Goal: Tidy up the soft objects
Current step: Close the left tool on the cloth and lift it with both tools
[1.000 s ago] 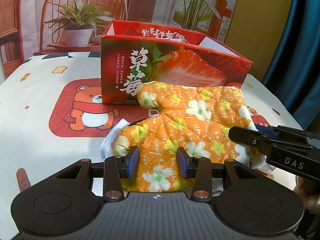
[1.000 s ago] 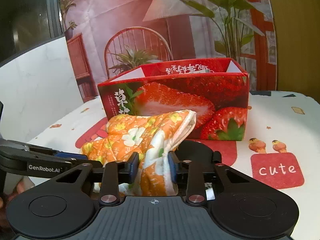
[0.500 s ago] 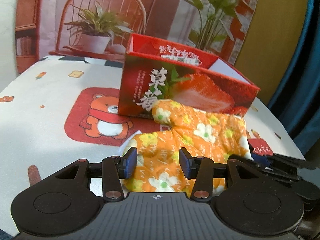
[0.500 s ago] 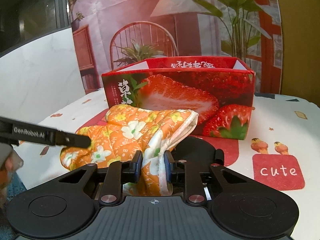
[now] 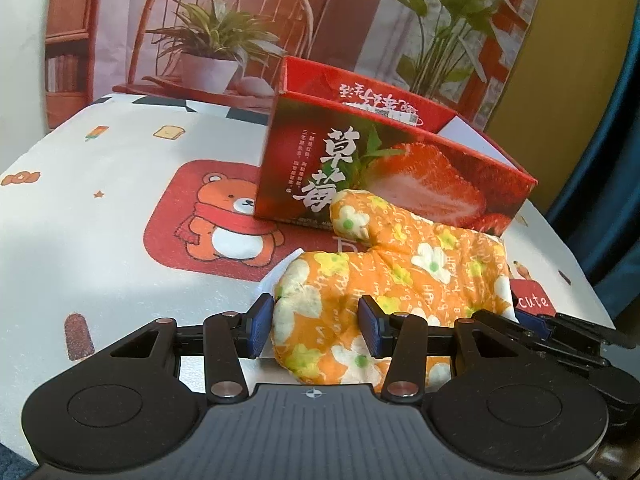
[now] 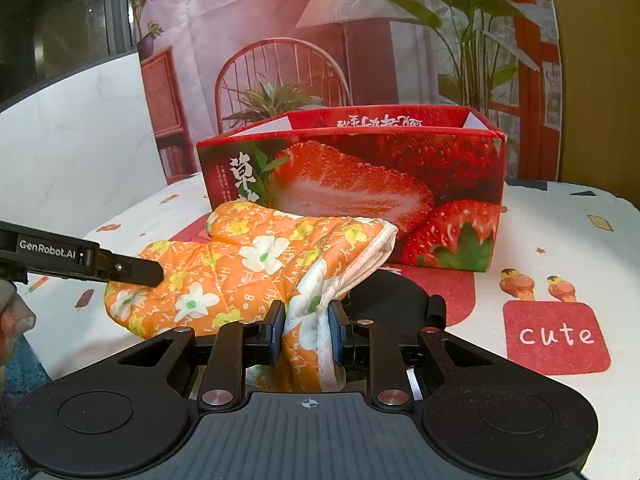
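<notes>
An orange oven mitt (image 5: pixel 404 280) with white and yellow flowers lies in front of a red strawberry box (image 5: pixel 400 184). My left gripper (image 5: pixel 316 326) is open around the mitt's rounded tip. Its left pad touches the mitt's edge and its right finger lies over the fabric, with no visible squeeze. My right gripper (image 6: pixel 306 332) is shut on the mitt's (image 6: pixel 248 268) white-lined cuff, bunching it upright between the pads. In the right wrist view the left gripper (image 6: pixel 148 272) reaches over the mitt's far tip. The right gripper (image 5: pixel 520 316) shows at the mitt's right end in the left wrist view.
The open-topped box (image 6: pixel 360 196) stands just behind the mitt on a white tablecloth (image 5: pixel 120 248) printed with a bear and a "cute" patch. A black round pad (image 6: pixel 388 292) and a white sheet (image 5: pixel 272 276) lie under the mitt. A person's fingers (image 6: pixel 16 320) show at the left edge.
The left gripper has rolled and drawn back toward the mitt's tip, its jaws a little wider. The right gripper has pinched the cuff slightly tighter without moving.
</notes>
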Demonstrator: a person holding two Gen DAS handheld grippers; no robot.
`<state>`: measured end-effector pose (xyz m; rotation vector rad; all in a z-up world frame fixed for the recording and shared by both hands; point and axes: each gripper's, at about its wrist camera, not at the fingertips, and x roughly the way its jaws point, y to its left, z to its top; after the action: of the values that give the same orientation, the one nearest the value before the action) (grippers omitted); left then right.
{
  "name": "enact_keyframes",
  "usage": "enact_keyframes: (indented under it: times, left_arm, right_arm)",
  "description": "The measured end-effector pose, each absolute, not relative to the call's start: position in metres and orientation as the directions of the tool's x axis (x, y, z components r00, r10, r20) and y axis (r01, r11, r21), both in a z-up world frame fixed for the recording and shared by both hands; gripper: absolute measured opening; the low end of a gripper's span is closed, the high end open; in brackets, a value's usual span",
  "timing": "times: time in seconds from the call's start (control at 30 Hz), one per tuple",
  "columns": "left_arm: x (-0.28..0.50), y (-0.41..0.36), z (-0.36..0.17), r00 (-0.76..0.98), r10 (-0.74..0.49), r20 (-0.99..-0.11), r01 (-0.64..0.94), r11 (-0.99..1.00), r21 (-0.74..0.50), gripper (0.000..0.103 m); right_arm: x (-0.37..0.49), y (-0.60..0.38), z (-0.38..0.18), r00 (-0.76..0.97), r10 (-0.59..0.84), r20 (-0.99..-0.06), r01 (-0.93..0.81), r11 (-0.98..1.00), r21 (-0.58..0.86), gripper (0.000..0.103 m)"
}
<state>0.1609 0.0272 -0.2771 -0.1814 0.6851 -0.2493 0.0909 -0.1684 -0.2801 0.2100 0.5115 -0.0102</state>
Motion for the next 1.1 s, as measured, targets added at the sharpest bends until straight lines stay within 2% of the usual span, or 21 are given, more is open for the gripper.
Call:
enact_keyframes:
  times: [0.13,0.33,0.47,0.77,1.1]
  left_arm:
    - [0.159,0.023,-0.278,0.746,-0.275,-0.607,0.176,0.960,-0.219,0.045]
    - [0.154,0.018,-0.273,0.755,-0.266,-0.599,0.202,0.964,-0.174,0.023]
    - [0.150,0.013,-0.268,0.767,-0.255,-0.589,0.220,0.966,-0.132,0.017]
    - [0.141,0.013,-0.236,0.822,-0.271,-0.501,0.258,0.961,-0.096,0.014]
    - [0.154,0.002,-0.197,0.858,-0.293,-0.422,0.287,0.955,-0.079,0.014]
  right_arm:
    - [0.091,-0.168,-0.280,0.873,0.042,-0.487,0.062,0.979,0.195,0.021]
    - [0.091,-0.170,-0.280,0.873,0.049,-0.485,0.062,0.976,0.211,0.021]
    - [0.090,-0.171,-0.279,0.877,0.058,-0.477,0.062,0.971,0.231,0.020]
    - [0.084,-0.179,-0.253,0.917,0.080,-0.392,0.037,0.958,0.283,0.017]
    - [0.095,-0.196,-0.202,0.956,0.063,-0.286,0.012,0.967,0.254,0.016]
